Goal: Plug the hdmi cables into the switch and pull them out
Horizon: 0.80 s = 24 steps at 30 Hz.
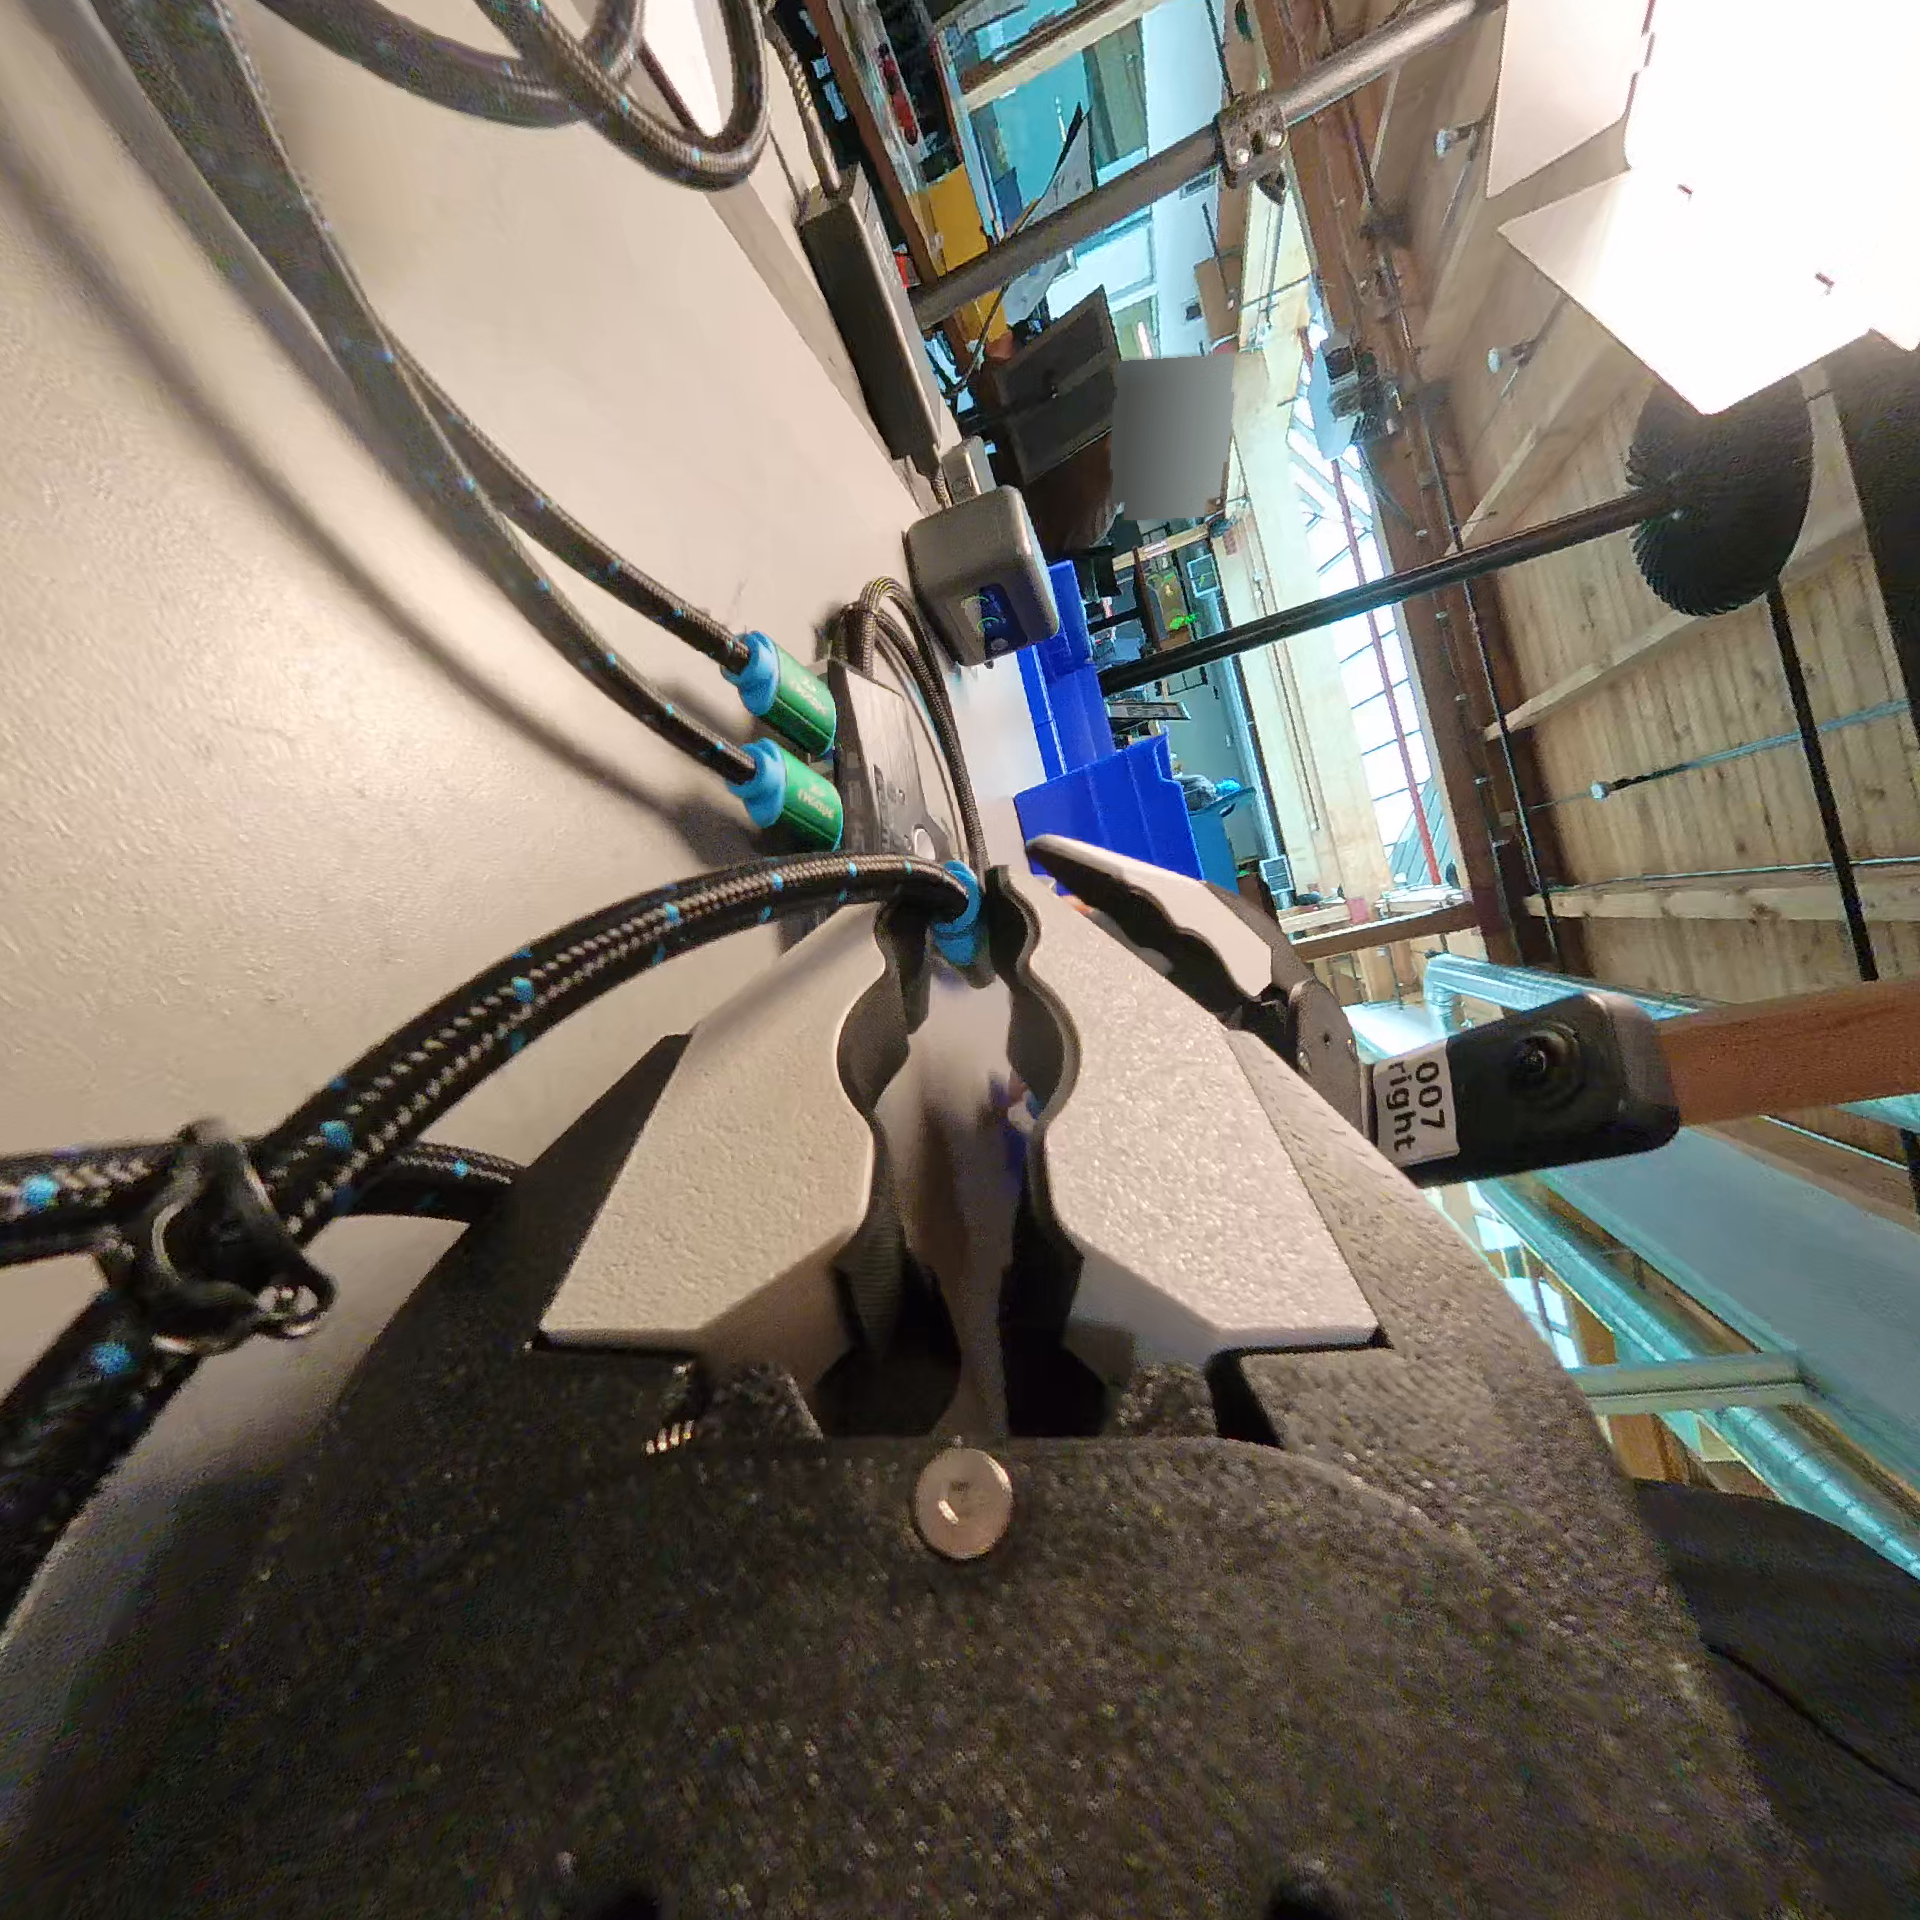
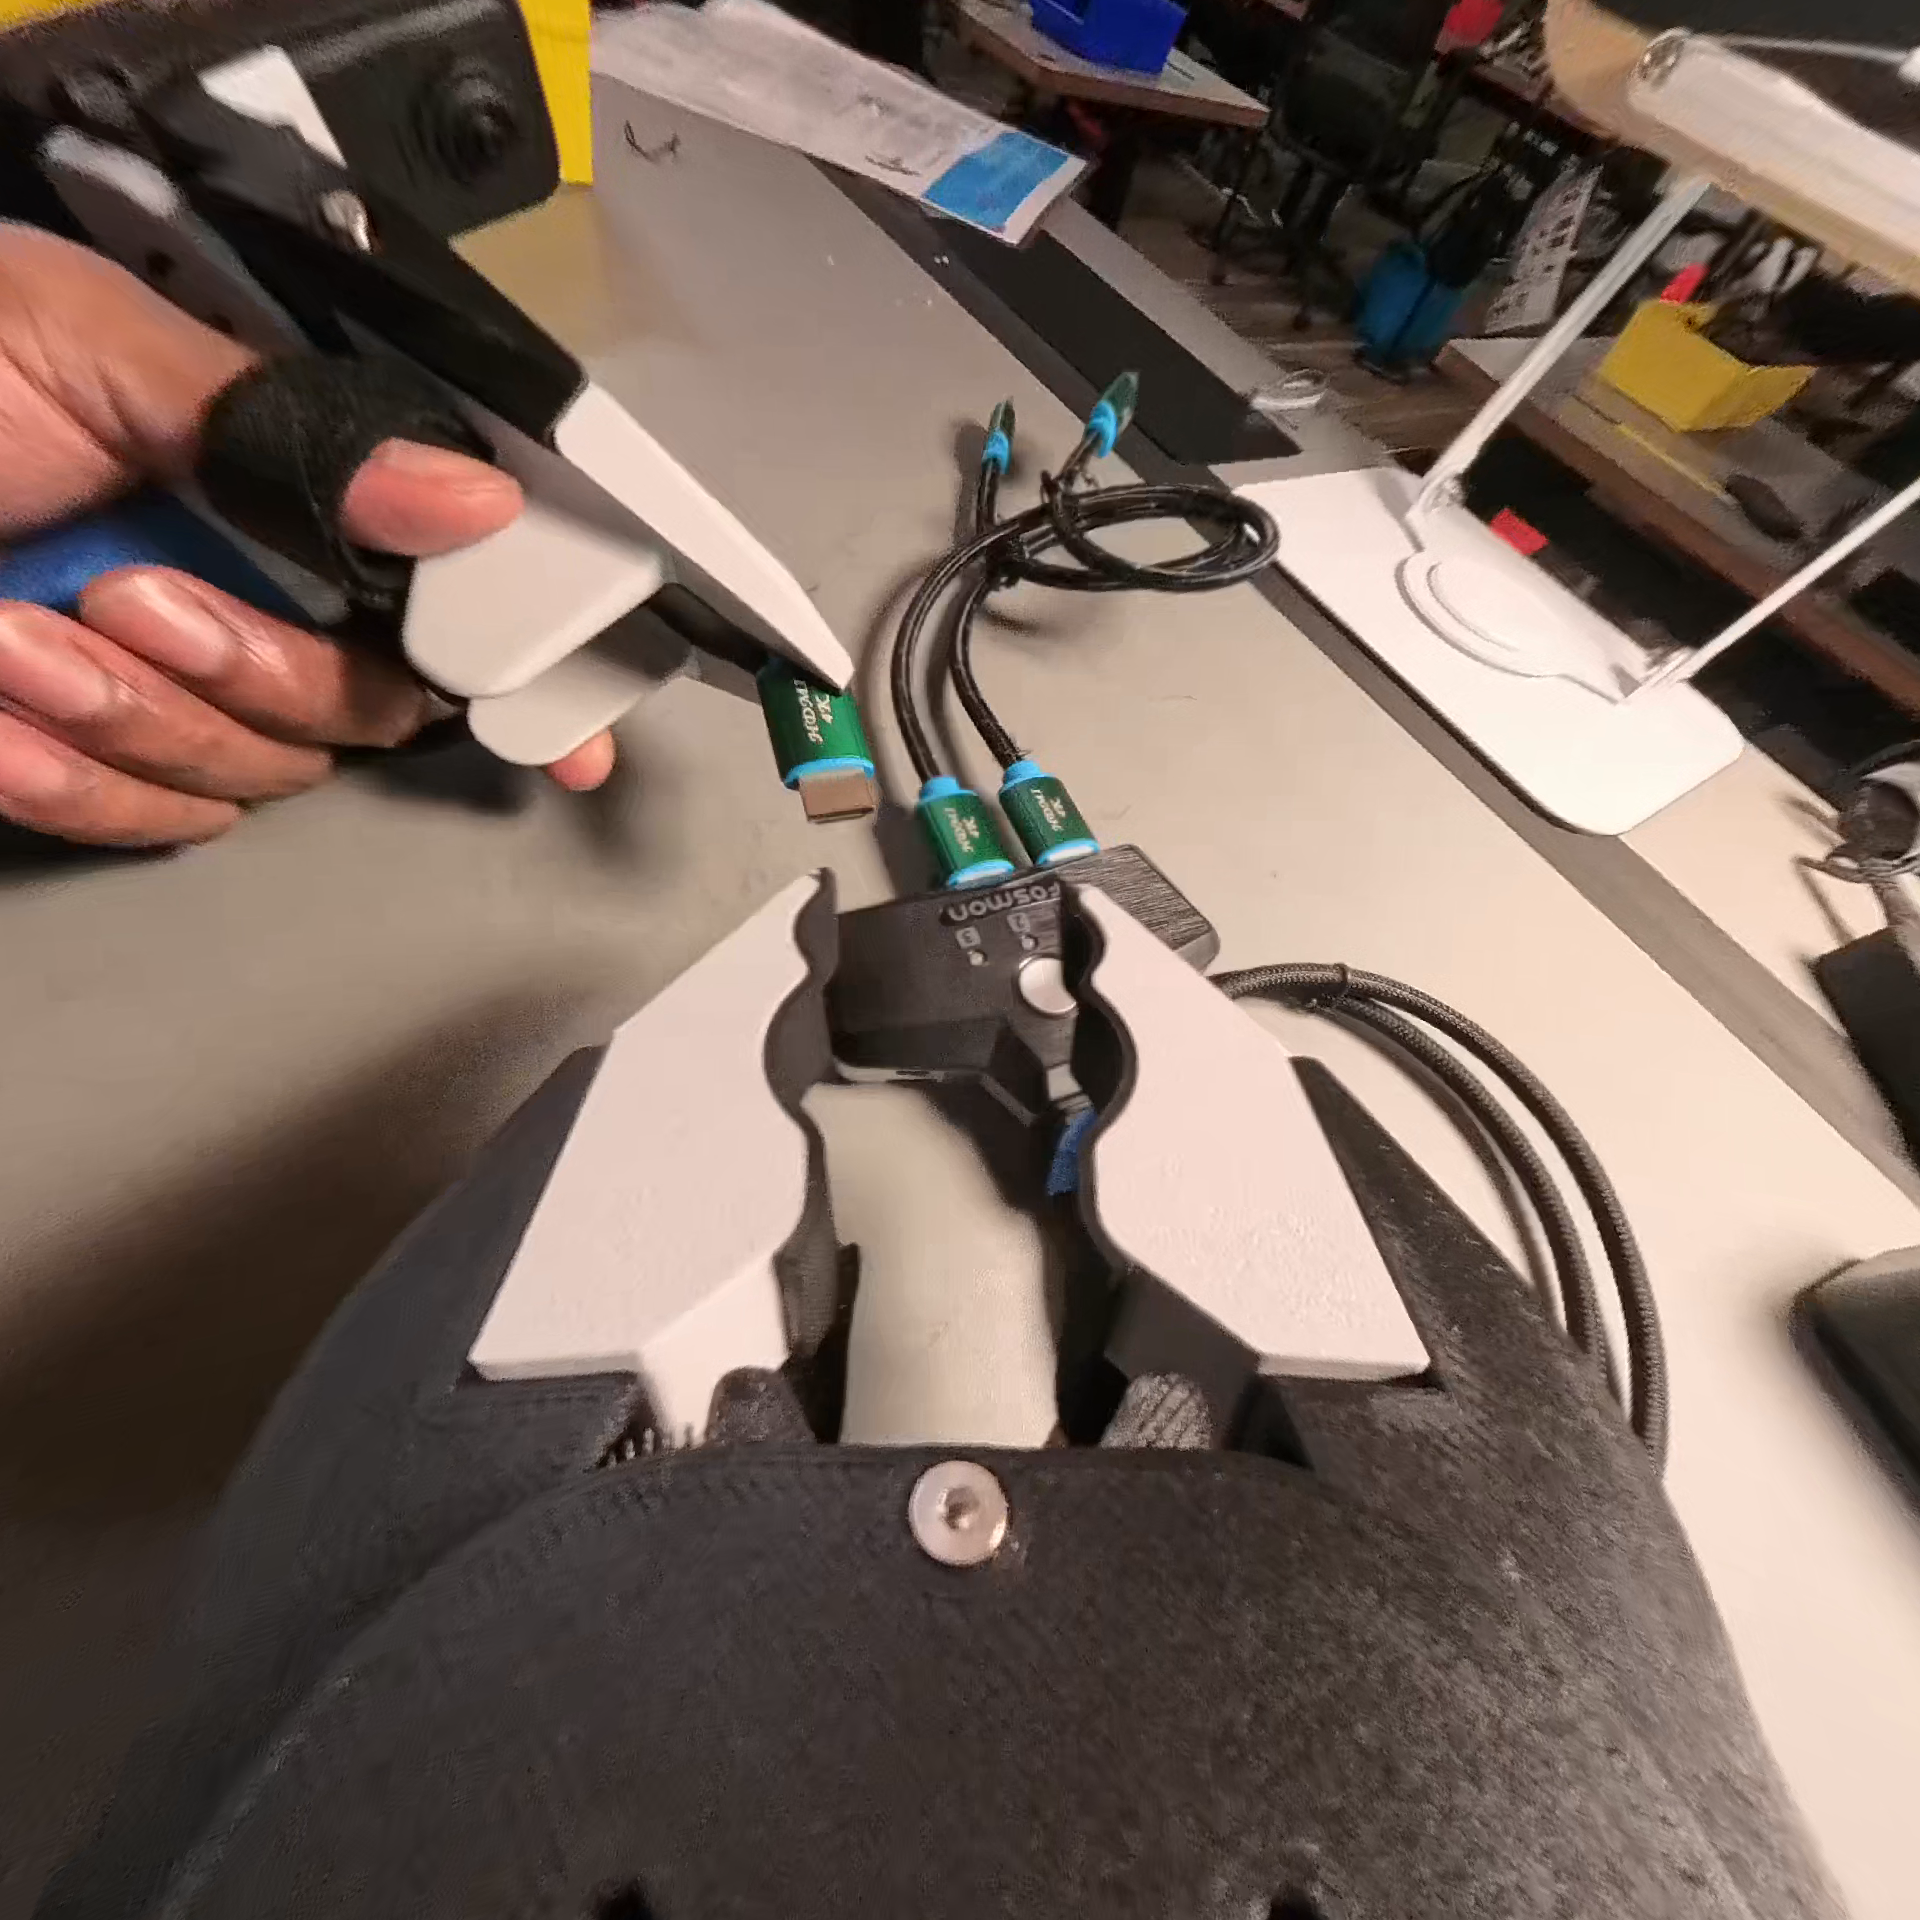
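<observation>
The right gripper [image 2: 951,914] squeezes the small black switch box [image 2: 935,987] on the grey table [image 2: 260,1039]. The left gripper [image 2: 800,665] pinches a loose green plug [image 2: 816,743] near it. A tilted plug could jam.

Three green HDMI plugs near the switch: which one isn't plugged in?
The plug held in the left gripper, its bare metal tip showing. The other two plugs sit side by side in the switch.

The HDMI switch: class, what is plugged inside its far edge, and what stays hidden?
Two green HDMI plugs sit in the switch. Their metal tips are covered inside its ports. A third plug, in the left gripper, is still outside.
</observation>
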Each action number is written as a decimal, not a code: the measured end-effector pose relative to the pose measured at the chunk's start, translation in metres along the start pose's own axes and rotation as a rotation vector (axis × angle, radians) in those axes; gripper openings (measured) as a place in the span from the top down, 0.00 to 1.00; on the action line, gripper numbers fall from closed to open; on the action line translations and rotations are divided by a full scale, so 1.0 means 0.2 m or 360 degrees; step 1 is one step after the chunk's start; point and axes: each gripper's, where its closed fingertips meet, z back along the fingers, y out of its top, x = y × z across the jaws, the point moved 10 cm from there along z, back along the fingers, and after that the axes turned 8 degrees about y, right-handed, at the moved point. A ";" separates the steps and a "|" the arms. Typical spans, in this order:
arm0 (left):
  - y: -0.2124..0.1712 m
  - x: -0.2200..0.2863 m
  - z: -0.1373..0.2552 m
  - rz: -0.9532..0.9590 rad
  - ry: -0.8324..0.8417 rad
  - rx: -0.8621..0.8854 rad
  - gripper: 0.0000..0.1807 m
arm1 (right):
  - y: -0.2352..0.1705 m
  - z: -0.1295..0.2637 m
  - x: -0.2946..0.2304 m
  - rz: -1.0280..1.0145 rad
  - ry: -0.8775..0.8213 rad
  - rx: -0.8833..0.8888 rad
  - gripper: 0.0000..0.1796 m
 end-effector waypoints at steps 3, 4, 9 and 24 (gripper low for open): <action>0.01 -0.01 0.01 0.0017 0.0011 0.0026 0.93 | -0.02 -0.02 0.06 -0.0183 0.0126 -0.0146 0.52; 0.01 -0.01 0.01 0.0018 0.0014 0.0034 0.93 | -0.04 -0.05 0.08 -0.0234 0.0158 -0.0214 0.46; 0.02 -0.02 0.02 0.0003 0.0069 0.0059 0.93 | -0.08 -0.18 0.12 -0.0249 0.0141 -0.0552 0.36; 0.01 -0.01 0.02 -0.0051 0.0111 0.0049 0.93 | -0.05 -0.10 0.03 -0.0416 0.0121 -0.0283 0.49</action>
